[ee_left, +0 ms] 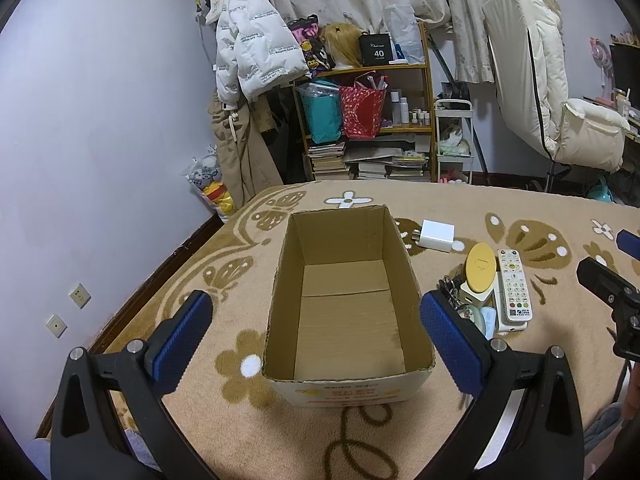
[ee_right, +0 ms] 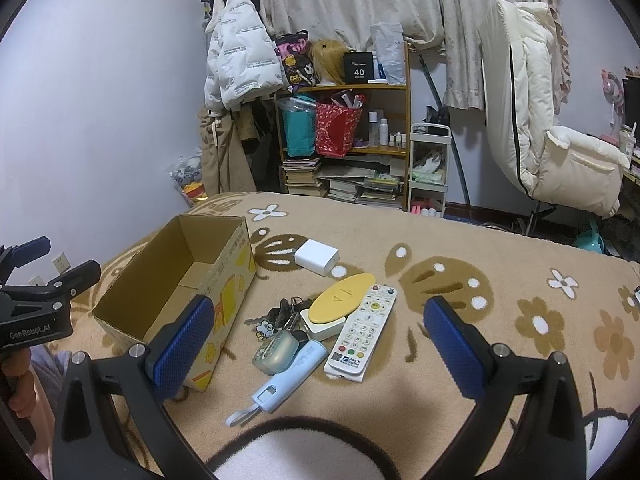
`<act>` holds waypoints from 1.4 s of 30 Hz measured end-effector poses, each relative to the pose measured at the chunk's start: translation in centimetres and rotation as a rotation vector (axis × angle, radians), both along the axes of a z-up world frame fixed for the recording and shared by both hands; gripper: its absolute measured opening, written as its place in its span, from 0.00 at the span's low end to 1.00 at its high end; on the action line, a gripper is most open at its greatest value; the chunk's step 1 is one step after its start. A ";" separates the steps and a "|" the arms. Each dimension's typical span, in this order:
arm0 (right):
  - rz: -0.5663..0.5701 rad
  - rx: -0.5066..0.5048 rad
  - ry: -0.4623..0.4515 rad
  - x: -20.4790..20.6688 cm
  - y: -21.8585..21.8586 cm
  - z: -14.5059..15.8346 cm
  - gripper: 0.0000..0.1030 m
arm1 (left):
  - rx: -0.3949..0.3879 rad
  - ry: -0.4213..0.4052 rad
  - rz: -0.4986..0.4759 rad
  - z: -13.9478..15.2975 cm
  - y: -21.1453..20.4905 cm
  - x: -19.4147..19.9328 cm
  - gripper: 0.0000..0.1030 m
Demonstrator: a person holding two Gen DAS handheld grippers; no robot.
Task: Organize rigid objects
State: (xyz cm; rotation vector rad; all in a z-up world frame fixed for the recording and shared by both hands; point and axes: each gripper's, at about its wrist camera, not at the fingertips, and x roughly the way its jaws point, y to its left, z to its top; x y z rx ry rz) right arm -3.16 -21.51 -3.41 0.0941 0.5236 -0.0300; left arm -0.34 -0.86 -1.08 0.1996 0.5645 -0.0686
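remote (ee_right: pixel 362 330): lies flat on the blanket (ee_right: pixel 460 240), long axis running away from the camera, right of the box.
box (ee_left: pixel 348 292): open top, upright, nothing inside, long axis pointing toward the shelf (ee_left: pixel 404 68).
pile: charger (ee_right: pixel 317 257), yellow lid (ee_right: pixel 343 298), keys (ee_right: pixel 280 318), blue tube (ee_right: pixel 288 380) beside the remote.
left gripper (ee_left: pixel 316 334): spread wide, holding nothing, straddling the box.
right gripper (ee_right: pixel 318 340): spread wide, holding nothing, over the pile.

left hand-held gripper (ee_left: pixel 316 338) agape, right hand-held gripper (ee_right: pixel 320 344) agape
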 end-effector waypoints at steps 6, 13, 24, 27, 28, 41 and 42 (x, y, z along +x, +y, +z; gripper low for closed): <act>0.000 -0.002 0.002 0.0 0.1 -0.2 1.00 | 0.005 0.003 -0.001 -0.4 0.1 0.0 1.00; 0.000 0.000 0.001 0.0 0.1 -0.2 1.00 | 0.005 0.001 0.001 -0.4 0.0 0.0 1.00; 0.002 0.004 0.013 0.4 0.2 -0.4 1.00 | 0.029 0.020 0.023 0.2 0.4 1.1 1.00; 0.014 0.018 0.032 1.2 0.2 -0.5 1.00 | 0.025 0.033 0.033 0.6 0.8 1.9 1.00; 0.018 0.019 0.038 1.9 -0.2 -0.2 1.00 | 0.018 0.037 0.036 0.7 1.0 2.1 1.00; 0.069 0.062 0.129 7.1 -1.1 -0.3 1.00 | -0.045 0.171 0.075 1.5 4.0 7.4 0.99; 0.072 0.068 0.137 7.7 -1.3 -0.5 1.00 | -0.039 0.176 0.076 1.5 4.0 7.8 0.99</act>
